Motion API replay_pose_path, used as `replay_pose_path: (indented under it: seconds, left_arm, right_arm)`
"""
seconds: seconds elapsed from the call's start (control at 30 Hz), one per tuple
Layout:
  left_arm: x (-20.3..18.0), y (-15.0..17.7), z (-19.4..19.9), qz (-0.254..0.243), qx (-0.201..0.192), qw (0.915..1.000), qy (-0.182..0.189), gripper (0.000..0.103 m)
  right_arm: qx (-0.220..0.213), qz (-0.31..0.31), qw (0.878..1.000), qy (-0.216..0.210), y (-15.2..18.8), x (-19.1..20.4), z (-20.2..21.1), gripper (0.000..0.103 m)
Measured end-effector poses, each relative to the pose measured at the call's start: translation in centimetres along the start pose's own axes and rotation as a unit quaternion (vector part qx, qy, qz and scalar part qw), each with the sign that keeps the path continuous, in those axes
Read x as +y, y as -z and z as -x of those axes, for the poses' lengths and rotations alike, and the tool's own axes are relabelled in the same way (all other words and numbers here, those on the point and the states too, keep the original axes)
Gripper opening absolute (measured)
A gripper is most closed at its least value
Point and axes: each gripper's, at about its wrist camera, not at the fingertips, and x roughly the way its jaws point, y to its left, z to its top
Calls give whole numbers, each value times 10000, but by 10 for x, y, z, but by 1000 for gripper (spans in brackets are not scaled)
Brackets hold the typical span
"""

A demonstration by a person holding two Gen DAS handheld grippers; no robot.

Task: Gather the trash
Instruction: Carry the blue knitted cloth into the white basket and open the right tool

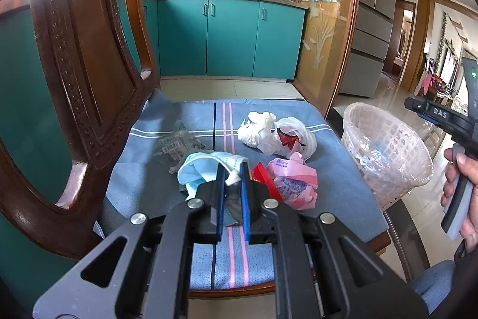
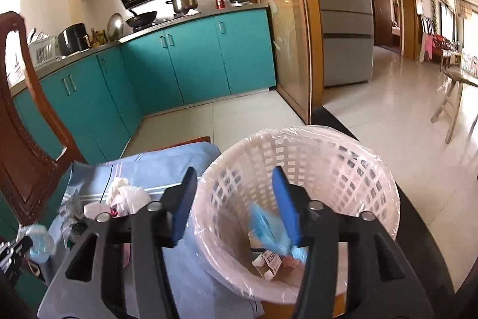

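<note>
My left gripper (image 1: 233, 169) is shut on a light blue face mask (image 1: 198, 169), held just above the blue striped chair cushion (image 1: 334, 175). On the cushion lie a pink wrapper (image 1: 294, 184), a white plastic bag with red inside (image 1: 286, 139), a crumpled white tissue (image 1: 254, 124) and a clear barcode packet (image 1: 176, 147). My right gripper (image 2: 234, 199) is open over the white lined trash basket (image 2: 343, 169). A blue piece (image 2: 269, 229) and a small carton (image 2: 267, 262) lie inside the basket.
The carved wooden chair back (image 1: 83, 79) rises at the left. The basket (image 1: 388, 151) stands on a dark surface right of the chair. Teal kitchen cabinets (image 1: 227, 38) are behind, a glass door (image 1: 325, 20) and fridge to the right.
</note>
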Motion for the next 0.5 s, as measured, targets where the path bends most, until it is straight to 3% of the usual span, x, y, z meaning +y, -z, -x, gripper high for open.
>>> replay_pose_path:
  seconds: [0.1,0.5]
  left_arm:
    - [0,0,-1,-8,14,10000,-29,10]
    - [-5,5,-16,-128,281,9994,-121,11]
  right_arm:
    - [-134,111,9998,-9,8,7,14,63]
    - [-146,179,9986,-483,14,21,32,64]
